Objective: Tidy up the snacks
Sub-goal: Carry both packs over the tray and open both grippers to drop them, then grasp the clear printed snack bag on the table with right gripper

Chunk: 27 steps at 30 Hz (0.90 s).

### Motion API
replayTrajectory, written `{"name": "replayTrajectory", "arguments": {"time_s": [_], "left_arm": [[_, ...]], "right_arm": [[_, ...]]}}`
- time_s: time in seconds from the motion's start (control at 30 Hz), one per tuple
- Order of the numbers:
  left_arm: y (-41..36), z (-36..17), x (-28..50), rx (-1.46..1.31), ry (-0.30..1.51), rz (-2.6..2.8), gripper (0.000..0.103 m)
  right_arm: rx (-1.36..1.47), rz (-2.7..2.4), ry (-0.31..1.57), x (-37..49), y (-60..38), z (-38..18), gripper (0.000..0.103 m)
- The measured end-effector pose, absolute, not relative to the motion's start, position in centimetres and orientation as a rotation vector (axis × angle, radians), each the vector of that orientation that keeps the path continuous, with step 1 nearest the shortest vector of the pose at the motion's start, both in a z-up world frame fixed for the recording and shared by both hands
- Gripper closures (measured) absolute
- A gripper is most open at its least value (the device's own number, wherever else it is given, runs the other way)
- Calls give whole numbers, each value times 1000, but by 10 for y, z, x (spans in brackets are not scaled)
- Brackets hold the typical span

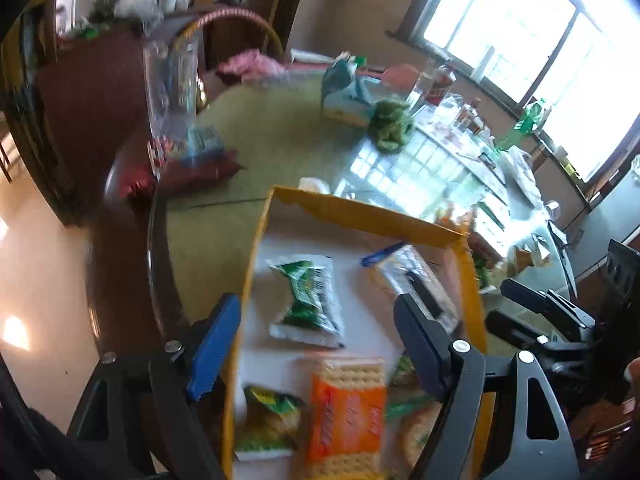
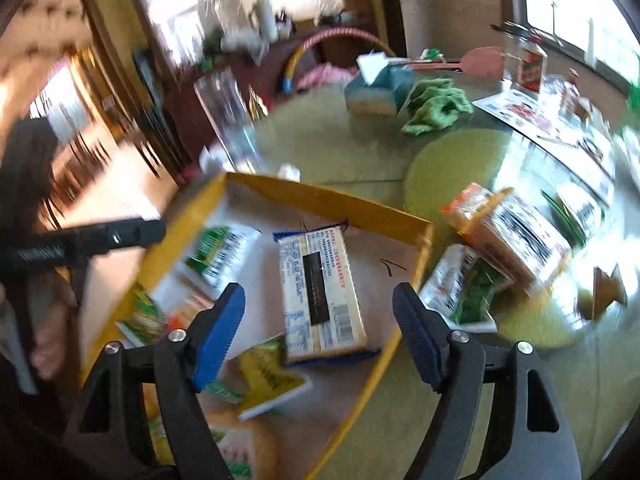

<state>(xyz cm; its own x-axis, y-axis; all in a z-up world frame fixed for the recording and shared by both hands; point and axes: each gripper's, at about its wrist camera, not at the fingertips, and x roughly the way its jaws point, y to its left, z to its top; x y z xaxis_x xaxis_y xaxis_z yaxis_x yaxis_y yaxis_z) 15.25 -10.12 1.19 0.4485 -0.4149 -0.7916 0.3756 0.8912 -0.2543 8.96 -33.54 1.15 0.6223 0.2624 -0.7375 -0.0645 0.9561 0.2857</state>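
A: Where do the snacks sit?

B: Most lie in the yellow cardboard tray (image 1: pixel 360 210) on the round glass-topped table (image 1: pixel 280 148). Inside the tray, a green-and-white packet (image 1: pixel 308 300) lies toward its left wall, a blue-edged cracker pack (image 2: pixel 320 292) toward its far right corner, and an orange cracker pack (image 1: pixel 346 412) at its near end with a yellow-green packet (image 1: pixel 270 420) just left of that.

A: Anything outside the tray?

B: Yes. Just past the tray's right wall an orange-ended biscuit pack (image 2: pixel 516 236) and a green packet (image 2: pixel 464 288) rest on the table, touching each other.

A: And the claws?

B: The left gripper (image 1: pixel 320 344) hangs over the tray with its blue pads spread wide, nothing pinched between them. The right gripper (image 2: pixel 320 332) is likewise spread apart above the blue-edged cracker pack, pads clear of it.

A: What lies beyond the tray?

B: Farther across the table from the tray, a teal tissue box (image 2: pixel 380 88) with a green cloth (image 2: pixel 436 106) just beside it. The view is motion-blurred, so labels are unreadable.
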Motion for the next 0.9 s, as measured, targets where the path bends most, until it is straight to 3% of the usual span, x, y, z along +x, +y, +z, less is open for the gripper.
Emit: {"name": "replayTrajectory", "arguments": {"time_s": [0.33, 0.6, 0.9], "left_arm": [[-183, 34, 55, -96, 891, -552, 24], [-268, 24, 19, 3, 950, -615, 24], [-311, 16, -7, 30, 972, -645, 24]], "right_arm": [[445, 142, 793, -17, -421, 8, 26], [561, 78, 786, -75, -489, -14, 26], [646, 51, 756, -111, -538, -26, 26]]}}
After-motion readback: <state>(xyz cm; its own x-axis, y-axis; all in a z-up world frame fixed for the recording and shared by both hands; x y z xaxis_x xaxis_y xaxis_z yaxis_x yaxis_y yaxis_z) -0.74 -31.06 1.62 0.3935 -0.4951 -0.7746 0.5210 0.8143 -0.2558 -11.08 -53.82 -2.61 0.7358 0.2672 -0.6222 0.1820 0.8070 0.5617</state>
